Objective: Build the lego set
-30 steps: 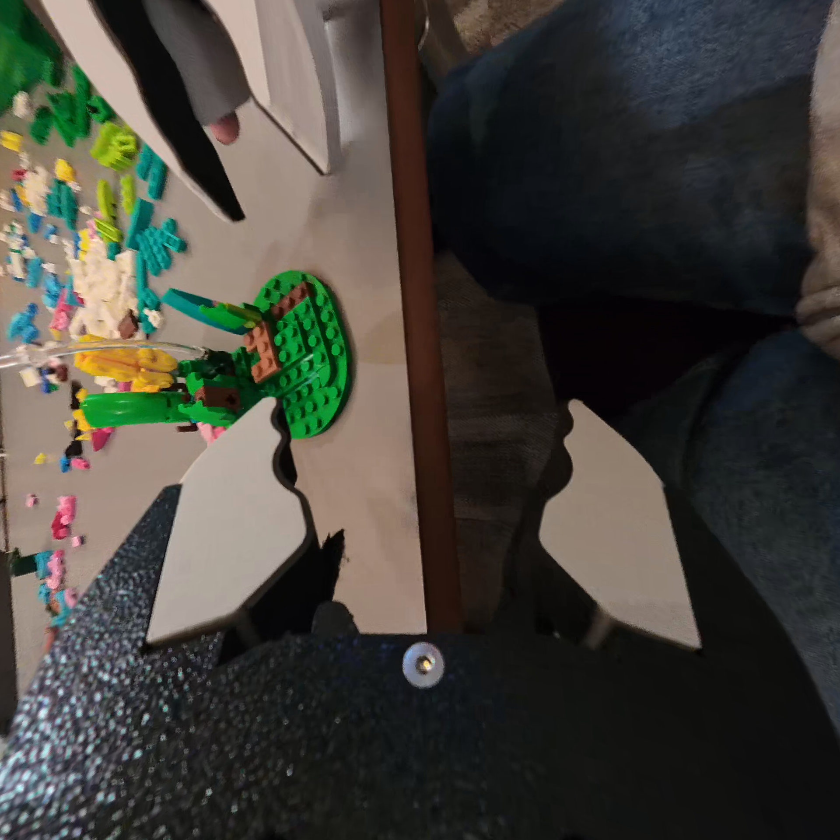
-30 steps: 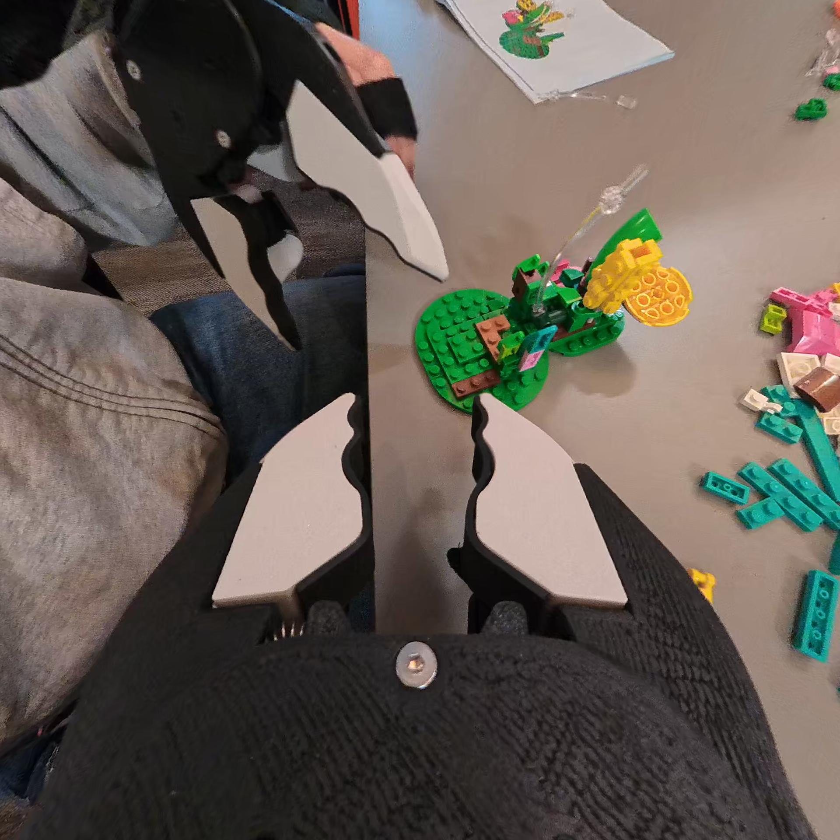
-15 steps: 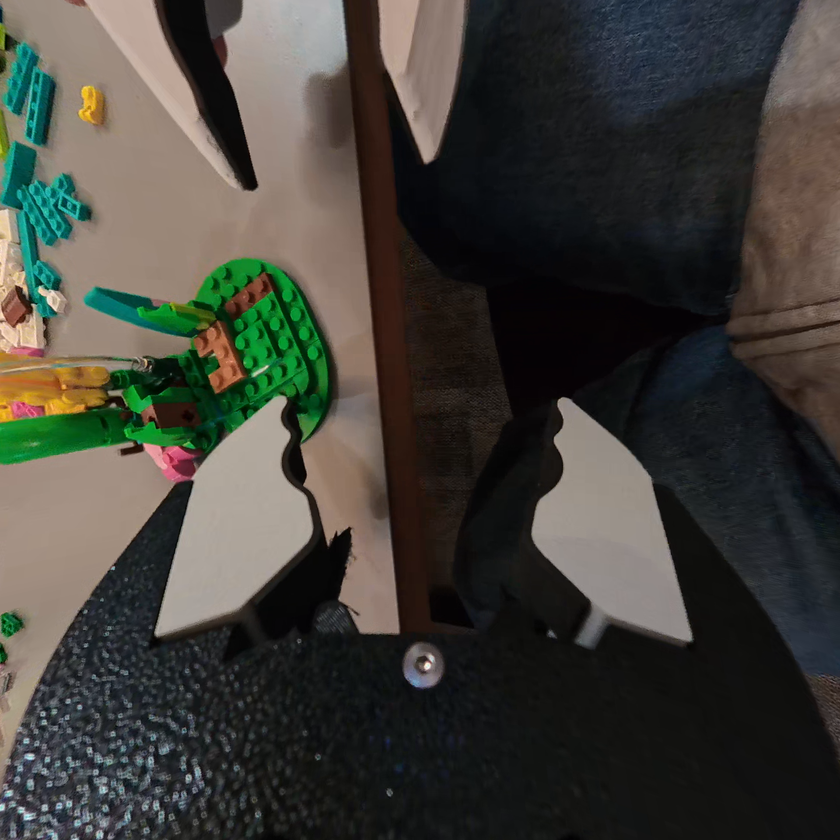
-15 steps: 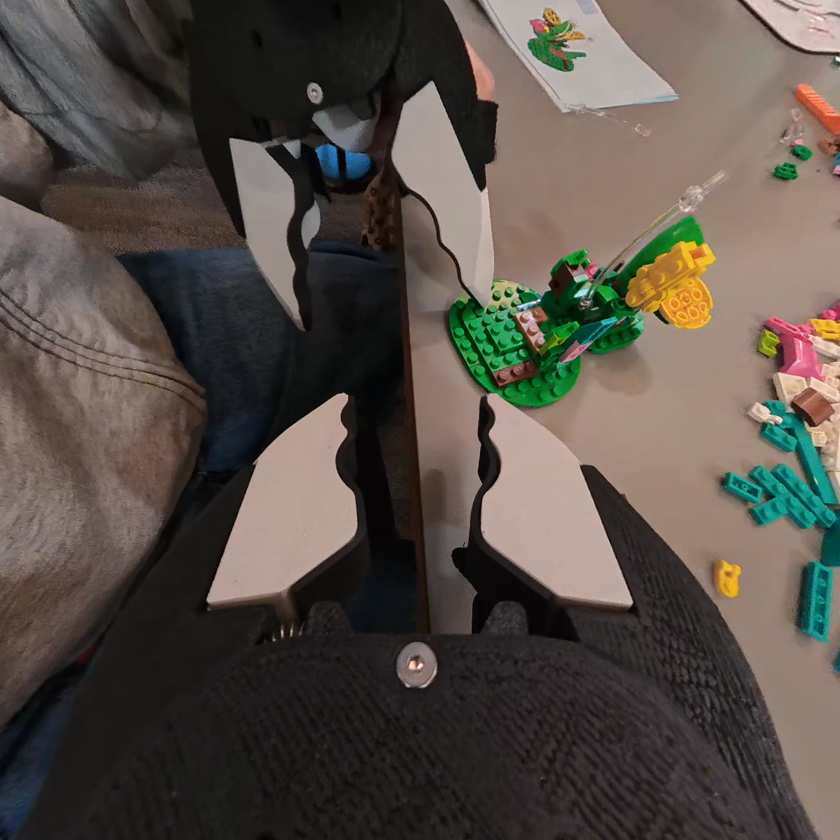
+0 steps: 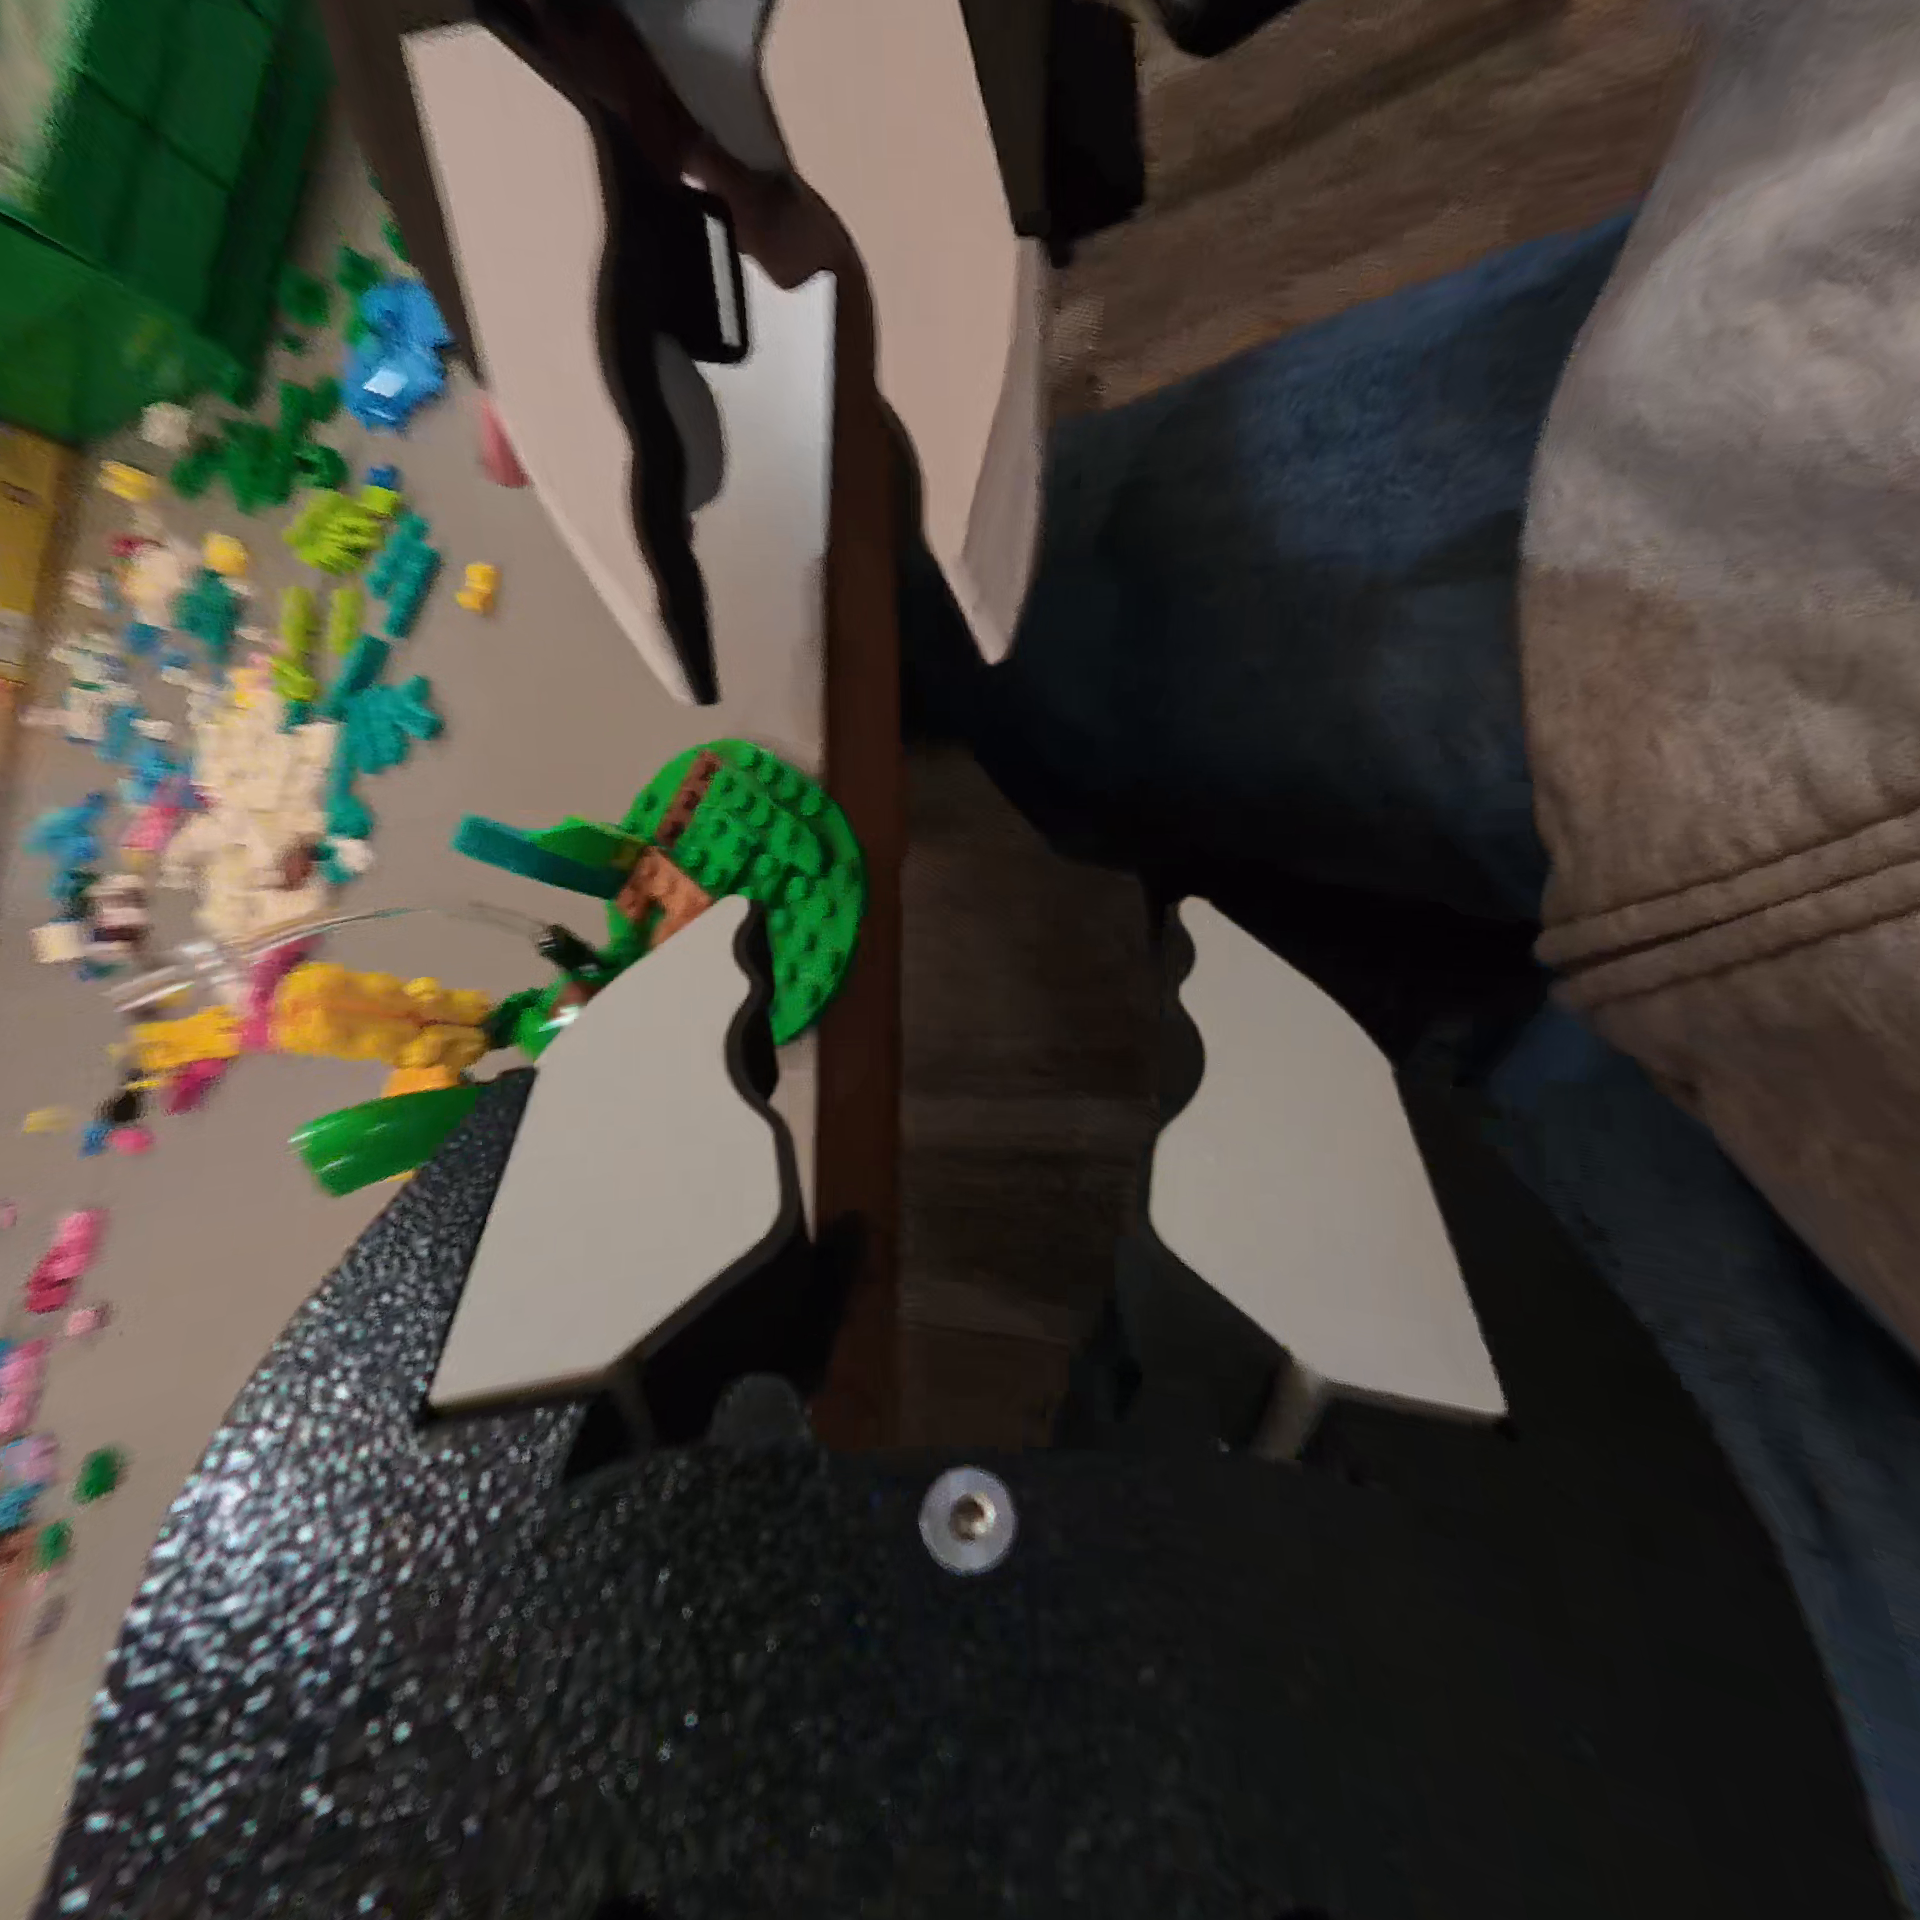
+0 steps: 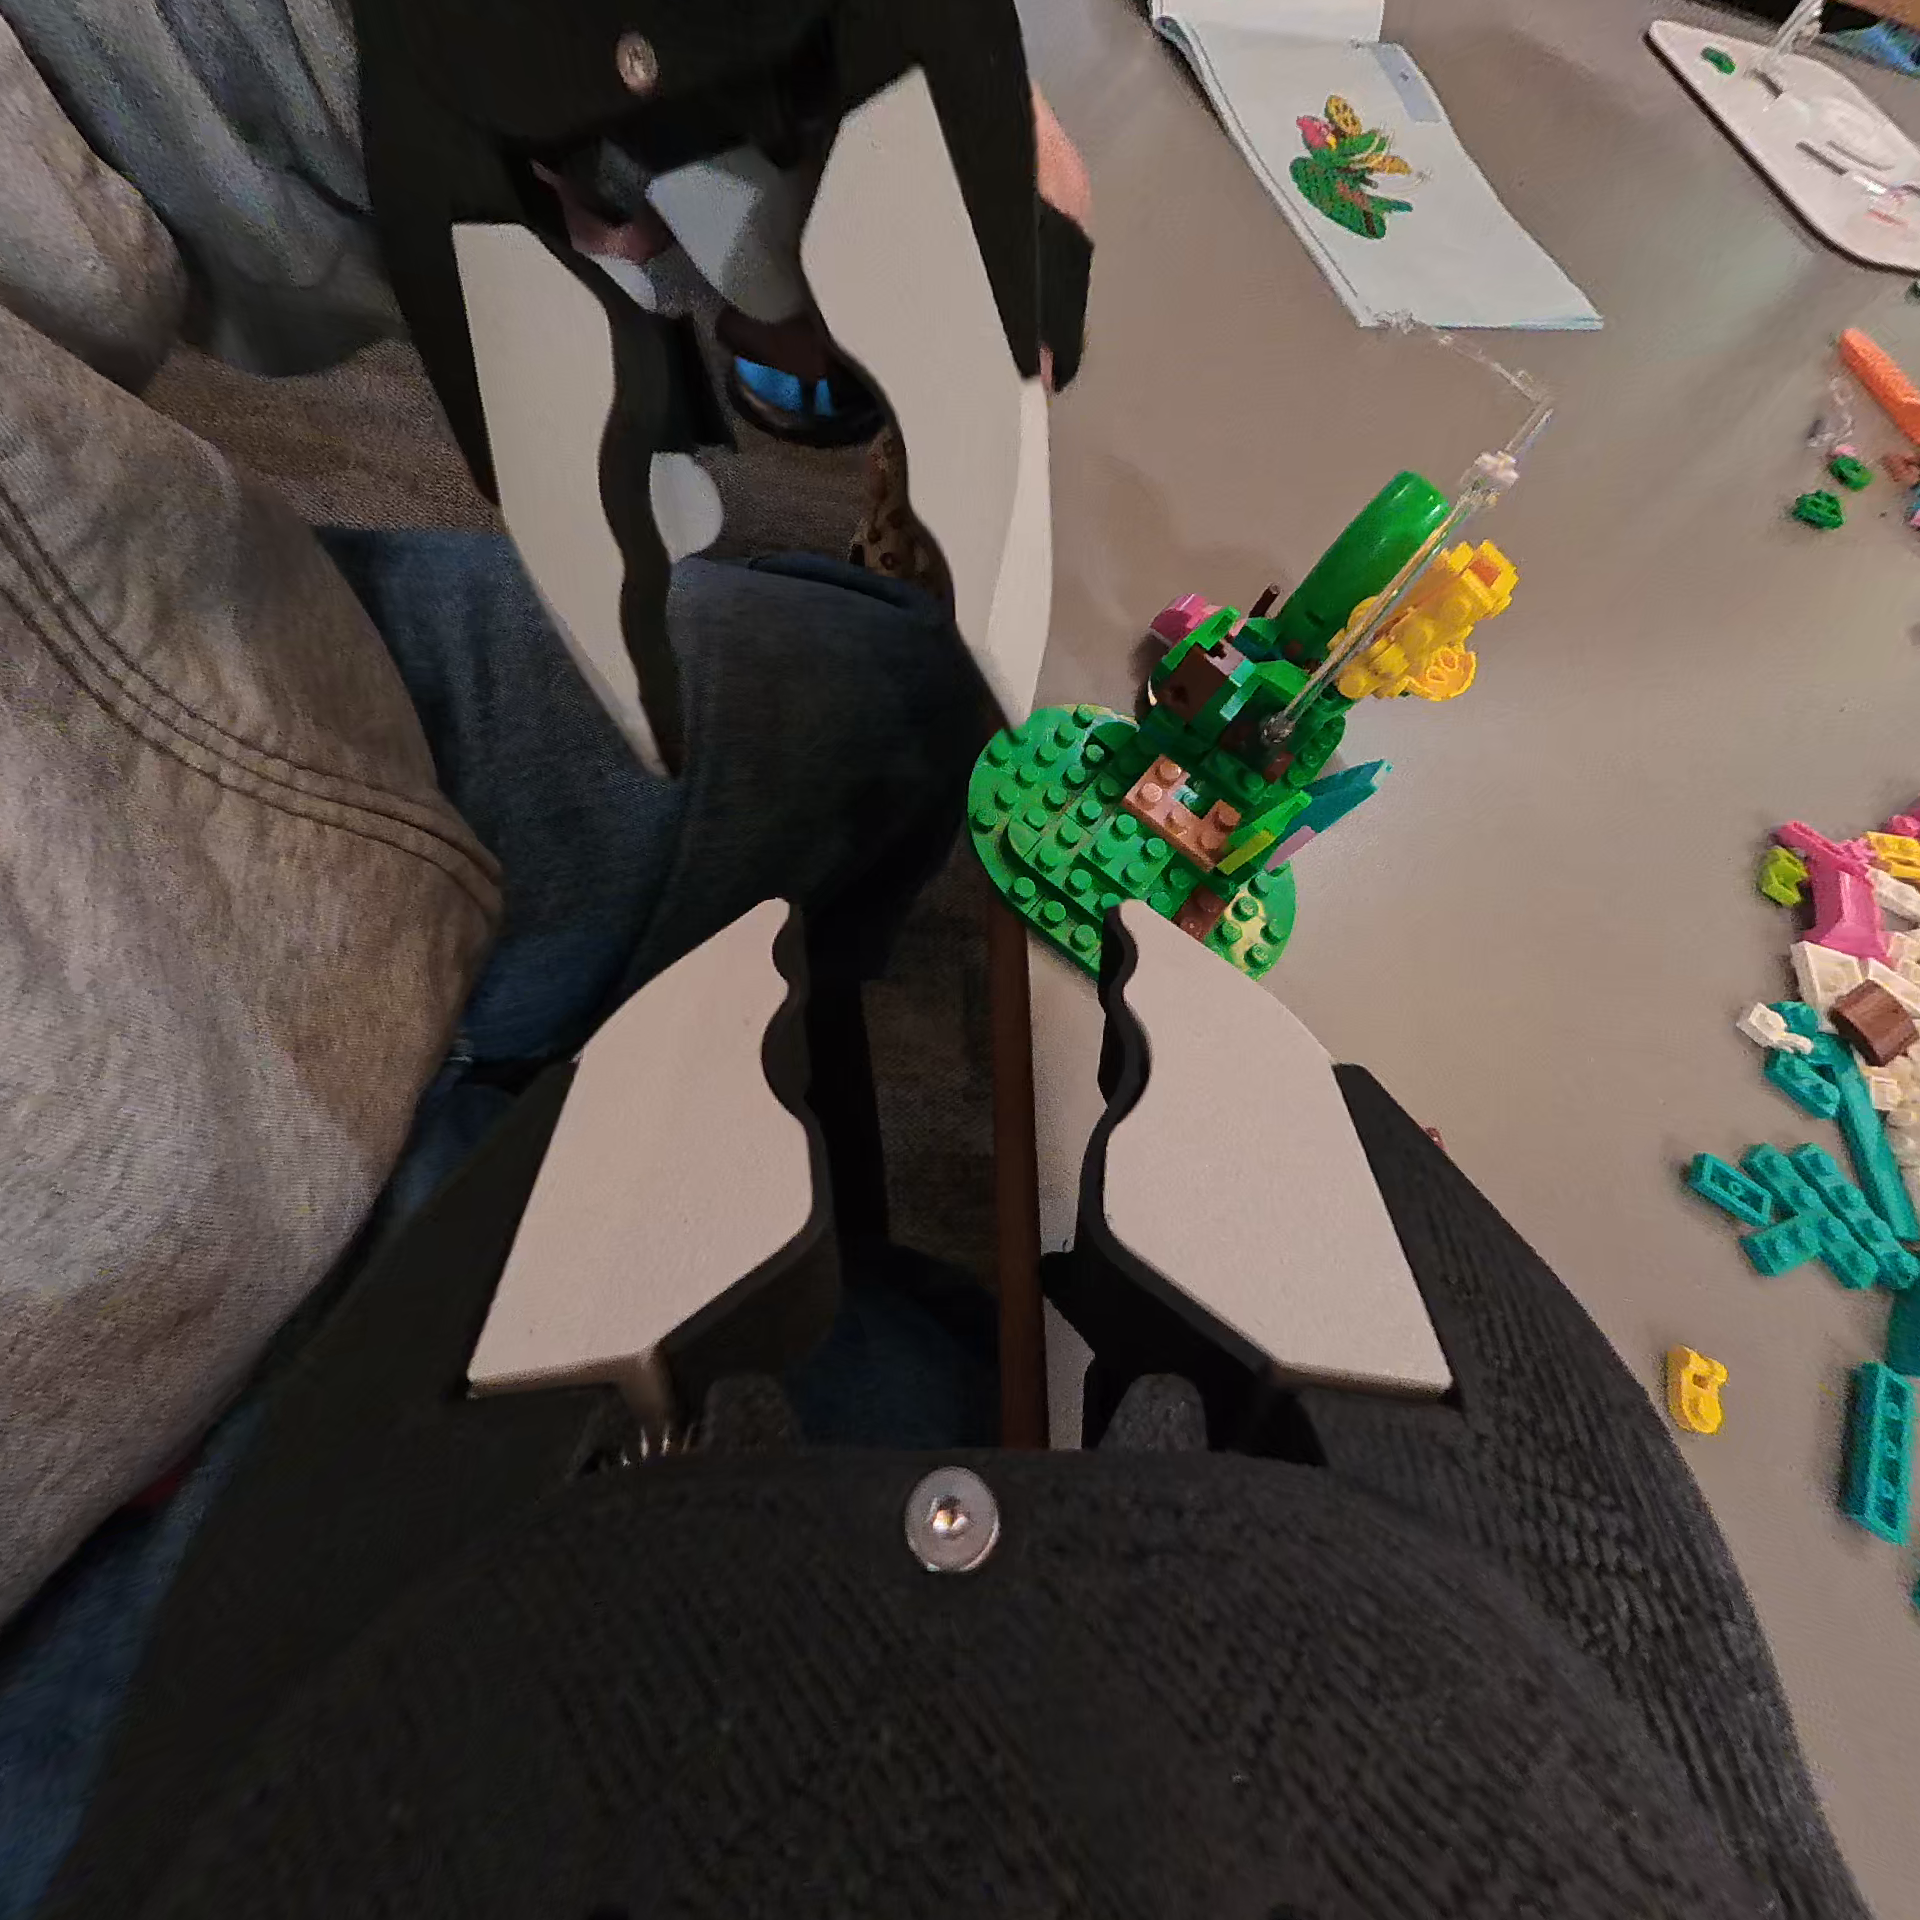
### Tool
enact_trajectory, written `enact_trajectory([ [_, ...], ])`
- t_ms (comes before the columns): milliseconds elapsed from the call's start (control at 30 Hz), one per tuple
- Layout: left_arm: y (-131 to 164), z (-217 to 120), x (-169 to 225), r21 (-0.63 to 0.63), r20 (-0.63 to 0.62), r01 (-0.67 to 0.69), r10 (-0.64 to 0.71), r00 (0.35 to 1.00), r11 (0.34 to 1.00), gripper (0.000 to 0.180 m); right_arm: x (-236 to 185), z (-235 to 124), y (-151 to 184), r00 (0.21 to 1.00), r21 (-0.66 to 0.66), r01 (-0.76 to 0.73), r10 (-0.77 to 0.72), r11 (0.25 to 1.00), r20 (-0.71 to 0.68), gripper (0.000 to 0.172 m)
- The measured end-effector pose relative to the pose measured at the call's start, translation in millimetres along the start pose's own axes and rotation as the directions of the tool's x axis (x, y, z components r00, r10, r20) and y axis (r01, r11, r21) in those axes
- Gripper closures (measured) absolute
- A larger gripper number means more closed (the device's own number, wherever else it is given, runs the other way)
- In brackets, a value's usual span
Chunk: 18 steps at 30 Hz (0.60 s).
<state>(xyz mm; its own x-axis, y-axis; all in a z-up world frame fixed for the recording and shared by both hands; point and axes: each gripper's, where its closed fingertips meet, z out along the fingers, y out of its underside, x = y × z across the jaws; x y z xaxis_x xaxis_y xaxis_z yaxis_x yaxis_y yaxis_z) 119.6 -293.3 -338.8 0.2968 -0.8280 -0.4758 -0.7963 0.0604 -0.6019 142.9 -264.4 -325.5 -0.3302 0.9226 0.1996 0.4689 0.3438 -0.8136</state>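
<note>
- Left gripper spread wide, gripping nothing, astride the grey table's brown edge; green studded brick model just beside its fingertip
- Right gripper likewise spread and bare, facing it across that table edge

A grey table with a dark brown edge fills the frame's right side. A green brick model sits at its edge, loose bricks far right, a booklet upper right.

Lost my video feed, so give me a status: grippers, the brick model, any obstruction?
Left gripper open, empty. Right gripper open, empty. Green brick model at table edge, untouched. Loose bricks off to the side.
</note>
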Motion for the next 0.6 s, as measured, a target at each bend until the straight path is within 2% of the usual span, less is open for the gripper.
enact_trajectory([
  [33, 1, -2, -6, 0.006, 0.071, -0.040, 0.040, 0.997, 0.999, 0.111, 0, 0, 0, 1.000, -0.001, 0.008, -0.008, 1.000, -0.006, 0.118],
  [133, 8, -4, -20, -0.050, 0.255, -0.190, 0.197, 0.947, 0.980, 0.132, -1, 1, 0, 0.999, 0.001, 0.043, -0.043, 0.999, -0.023, 0.118],
  [233, 9, 0, -17, -0.053, 0.325, -0.280, 0.282, 0.903, 0.959, 0.153, -4, 2, 1, 0.998, 0.006, 0.063, -0.063, 0.998, -0.027, 0.118],
  [333, 7, 2, -20, -0.039, 0.388, -0.292, 0.284, 0.877, 0.956, 0.148, -9, 3, 1, 1.000, 0.027, 0.024, -0.024, 0.999, 0.002, 0.118],
  [467, 18, 12, -22, -0.134, 0.391, -0.318, 0.345, 0.853, 0.939, 0.139, -12, 2, 1, 0.999, 0.058, -0.034, 0.032, 0.998, 0.023, 0.119],
  [533, 26, 18, -24, -0.188, 0.391, -0.318, 0.368, 0.843, 0.929, 0.140, -11, 3, 3, 1.000, 0.052, -0.025, 0.024, 0.998, 0.009, 0.119],
  [600, 27, 20, -29, -0.217, 0.419, -0.328, 0.391, 0.819, 0.919, 0.149, -9, 3, 3, 1.000, 0.051, -0.005, 0.006, 0.999, -0.020, 0.119],
])
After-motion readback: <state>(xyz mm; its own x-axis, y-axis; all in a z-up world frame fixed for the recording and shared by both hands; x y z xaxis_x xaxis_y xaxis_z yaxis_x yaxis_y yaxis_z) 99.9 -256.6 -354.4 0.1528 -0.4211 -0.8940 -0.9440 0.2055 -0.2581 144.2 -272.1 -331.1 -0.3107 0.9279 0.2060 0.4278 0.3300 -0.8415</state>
